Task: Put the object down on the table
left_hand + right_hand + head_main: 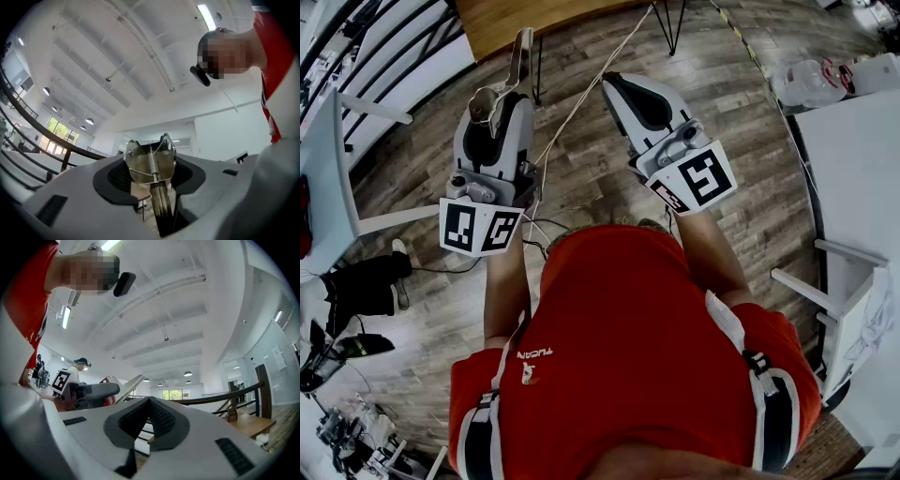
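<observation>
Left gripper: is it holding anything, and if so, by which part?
Yes. The left gripper clamps a metal spring tool at about its hinged end, where the spring sits. The right gripper holds nothing.

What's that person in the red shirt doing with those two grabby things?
The person in the red shirt holds a gripper in each hand. The left gripper has its jaws clamped on a metal tool with a spring, held up over the wooden floor. The right gripper has its jaws together with nothing in them. The tool is not on a table yet; a white table stands off to the right.
</observation>
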A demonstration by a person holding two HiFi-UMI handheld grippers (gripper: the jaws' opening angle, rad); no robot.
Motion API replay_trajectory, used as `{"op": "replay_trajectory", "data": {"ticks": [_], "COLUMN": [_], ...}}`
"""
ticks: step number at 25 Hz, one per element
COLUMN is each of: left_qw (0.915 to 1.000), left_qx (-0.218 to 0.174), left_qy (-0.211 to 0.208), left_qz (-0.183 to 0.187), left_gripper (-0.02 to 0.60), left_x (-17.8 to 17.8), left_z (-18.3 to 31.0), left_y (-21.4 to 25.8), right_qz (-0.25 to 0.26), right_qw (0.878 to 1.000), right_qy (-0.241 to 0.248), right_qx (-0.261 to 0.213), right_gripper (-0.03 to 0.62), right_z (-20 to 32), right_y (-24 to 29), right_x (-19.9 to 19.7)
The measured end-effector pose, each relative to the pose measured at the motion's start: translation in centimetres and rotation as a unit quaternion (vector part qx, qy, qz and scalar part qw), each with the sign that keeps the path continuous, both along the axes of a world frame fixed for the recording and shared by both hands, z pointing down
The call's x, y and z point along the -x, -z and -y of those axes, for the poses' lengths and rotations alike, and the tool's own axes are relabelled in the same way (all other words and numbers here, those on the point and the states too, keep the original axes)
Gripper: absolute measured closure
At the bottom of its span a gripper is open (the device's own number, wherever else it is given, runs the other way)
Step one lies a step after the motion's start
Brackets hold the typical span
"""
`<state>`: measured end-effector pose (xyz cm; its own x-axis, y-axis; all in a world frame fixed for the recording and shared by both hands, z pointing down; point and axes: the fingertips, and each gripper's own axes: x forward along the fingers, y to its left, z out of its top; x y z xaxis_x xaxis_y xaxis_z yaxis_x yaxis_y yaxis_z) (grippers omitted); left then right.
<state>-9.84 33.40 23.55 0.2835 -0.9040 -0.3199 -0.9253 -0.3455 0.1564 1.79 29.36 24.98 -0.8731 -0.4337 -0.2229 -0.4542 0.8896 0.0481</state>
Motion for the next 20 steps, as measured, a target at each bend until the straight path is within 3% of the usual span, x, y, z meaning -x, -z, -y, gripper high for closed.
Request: {"op": "replay_trajectory", "data": {"ticks": [13,20], "left_qw": [0.9996,0.999], "left_qx": [0.0,0.015], "left_qy": [-0.028,-0.042], "left_qz": [-0.004,0.0], "left_gripper": [0.383,0.383], "left_x": [3.7,4.1], "left_z": [1.8,6.2], "left_y": [-1.0,-1.7], "right_qz": [-0.009,-0.01], "right_qw": [0.999,0.999], "right_qy": [-0.03,-0.044], "right_qx": [0.009,0.015], "right_gripper": [0.569,0.569], "right_z": [0.9,5.3], "right_y": [-1.0,-1.4], "right_x": [2.5,2.6]}}
